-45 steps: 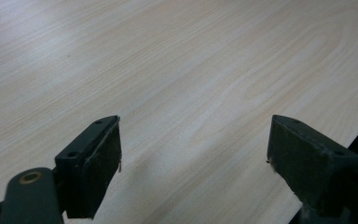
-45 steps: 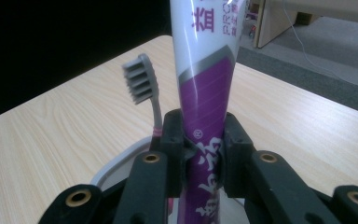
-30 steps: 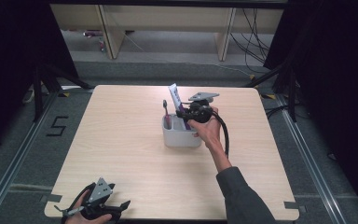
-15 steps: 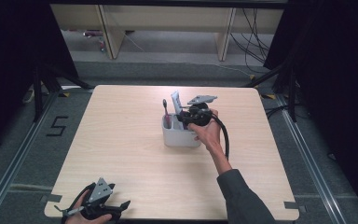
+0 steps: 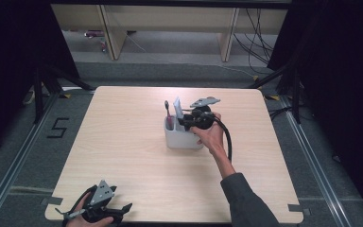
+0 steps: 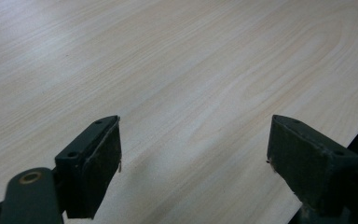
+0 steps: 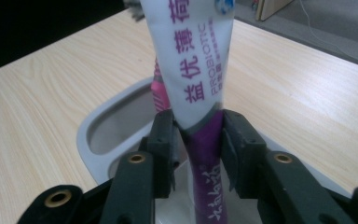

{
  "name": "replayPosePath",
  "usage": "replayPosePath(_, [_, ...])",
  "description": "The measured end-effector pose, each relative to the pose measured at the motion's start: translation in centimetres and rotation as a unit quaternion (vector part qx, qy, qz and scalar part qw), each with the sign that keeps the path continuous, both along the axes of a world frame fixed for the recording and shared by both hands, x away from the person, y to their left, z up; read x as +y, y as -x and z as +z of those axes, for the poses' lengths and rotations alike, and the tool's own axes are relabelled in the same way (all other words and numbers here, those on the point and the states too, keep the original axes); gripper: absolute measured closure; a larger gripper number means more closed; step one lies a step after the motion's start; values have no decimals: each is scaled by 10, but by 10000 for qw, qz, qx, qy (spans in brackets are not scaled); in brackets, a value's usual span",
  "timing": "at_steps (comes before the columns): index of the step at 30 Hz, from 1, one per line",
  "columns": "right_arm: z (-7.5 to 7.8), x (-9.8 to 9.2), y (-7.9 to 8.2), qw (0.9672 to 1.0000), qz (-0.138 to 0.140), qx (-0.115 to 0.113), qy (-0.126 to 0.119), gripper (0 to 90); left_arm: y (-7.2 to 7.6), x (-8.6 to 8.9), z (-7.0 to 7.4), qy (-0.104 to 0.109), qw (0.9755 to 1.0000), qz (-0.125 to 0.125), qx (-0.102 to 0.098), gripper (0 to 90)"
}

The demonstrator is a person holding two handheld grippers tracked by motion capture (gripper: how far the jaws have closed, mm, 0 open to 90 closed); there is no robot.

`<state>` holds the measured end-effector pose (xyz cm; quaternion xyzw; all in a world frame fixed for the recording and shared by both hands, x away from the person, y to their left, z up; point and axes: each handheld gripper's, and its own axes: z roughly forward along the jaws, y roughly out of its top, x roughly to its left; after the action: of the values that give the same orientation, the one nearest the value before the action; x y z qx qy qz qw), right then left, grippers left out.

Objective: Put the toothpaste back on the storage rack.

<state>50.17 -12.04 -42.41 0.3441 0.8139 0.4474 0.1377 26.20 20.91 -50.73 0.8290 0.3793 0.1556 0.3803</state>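
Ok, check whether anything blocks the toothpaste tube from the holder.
Nothing visible does: the toothpaste tube already stands in the holder, between the right tongs, whose jaws have just been opening.

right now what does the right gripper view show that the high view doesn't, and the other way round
Right gripper view: the purple print on the toothpaste tube, which stands between the right gripper's jaws. They have just been opening, and whether the pads press it is unclear. High view: the left gripper at the table's near edge, far from the holder. Both: tube, white holder, wooden table.
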Motion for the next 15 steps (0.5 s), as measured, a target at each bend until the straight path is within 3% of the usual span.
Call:
replayPosePath(4, [4,4,4,10000,43,-31,-55,632,0,0,0,31,10000,-30,21,173])
replayPosePath(5, [5,3,4,9999,63,-78,86,618,0,0,0,25,10000,-34,17,173])
replayPosePath(9, [6,2,5,9999,45,-54,132,607,0,0,-1,72,10000,-39,5,173])
replayPosePath(11, [5,2,5,10000,8,-50,63,588,0,0,0,16,10000,-27,6,173])
replayPosePath(12, [7,0,6,10000,-7,16,16,572,1,0,0,2,9999,-36,108,173])
replayPosePath(15, [10,-3,7,10000,57,-55,30,556,0,0,0,-8,10000,-31,-9,173])
